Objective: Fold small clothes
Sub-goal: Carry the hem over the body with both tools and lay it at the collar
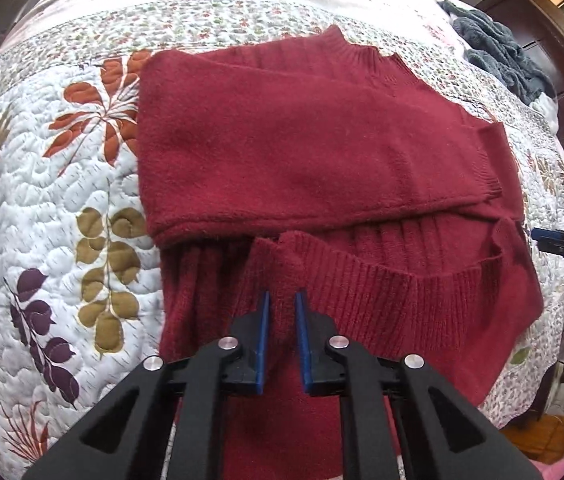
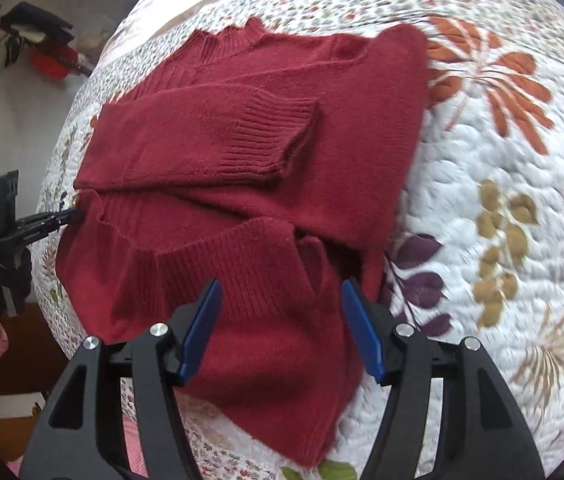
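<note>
A dark red sweater lies on a leaf-patterned quilt on a bed, both sleeves already crossed over its chest, as the bottom-up fold appears to be in hand. The left gripper has its fingers nearly closed on a raised pinch of the ribbed hem, while the right gripper hangs spread wide over the hem's other corner, gripping nothing. The next move likely calls for the right fingers to close on that corner, so both can carry the hem toward the collar.

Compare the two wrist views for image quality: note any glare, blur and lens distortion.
Left wrist view: the far bedding is blown out white above the red sweater, and fisheye bends the quilt edges. Right wrist view: even light, the quilt's leaf print smeared at right, dark corners.
</note>
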